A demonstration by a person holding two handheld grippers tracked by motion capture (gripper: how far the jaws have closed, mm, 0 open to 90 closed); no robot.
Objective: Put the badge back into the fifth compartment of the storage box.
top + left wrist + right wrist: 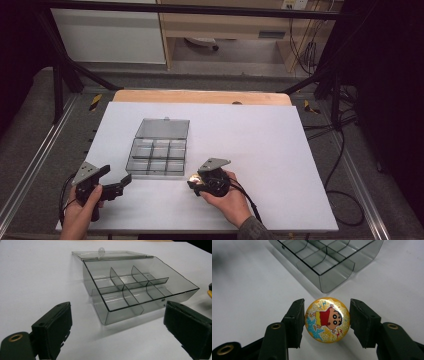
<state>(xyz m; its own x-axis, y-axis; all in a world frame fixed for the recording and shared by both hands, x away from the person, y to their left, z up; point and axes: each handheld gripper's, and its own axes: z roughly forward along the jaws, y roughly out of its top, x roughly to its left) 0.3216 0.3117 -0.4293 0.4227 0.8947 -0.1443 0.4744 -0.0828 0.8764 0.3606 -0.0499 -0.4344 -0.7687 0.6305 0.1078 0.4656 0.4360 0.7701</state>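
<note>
A clear grey plastic compartment box (157,156) sits on the white table top, its lid (163,128) folded open behind it and its several cells empty. My right gripper (196,182) is just right of the box's near corner, shut on a round yellow glitter badge (327,320) with a cartoon child on it. The badge is pinched edge to edge between both pads, low over the table. My left gripper (115,176) is held at the box's (135,287) near left, open wide with nothing between its fingers (53,326).
The white sheet (260,150) covers the table, with a wooden strip (200,96) showing along the far edge. Black frame bars (65,70) stand at the back corners. Cables (345,150) trail on the floor to the right.
</note>
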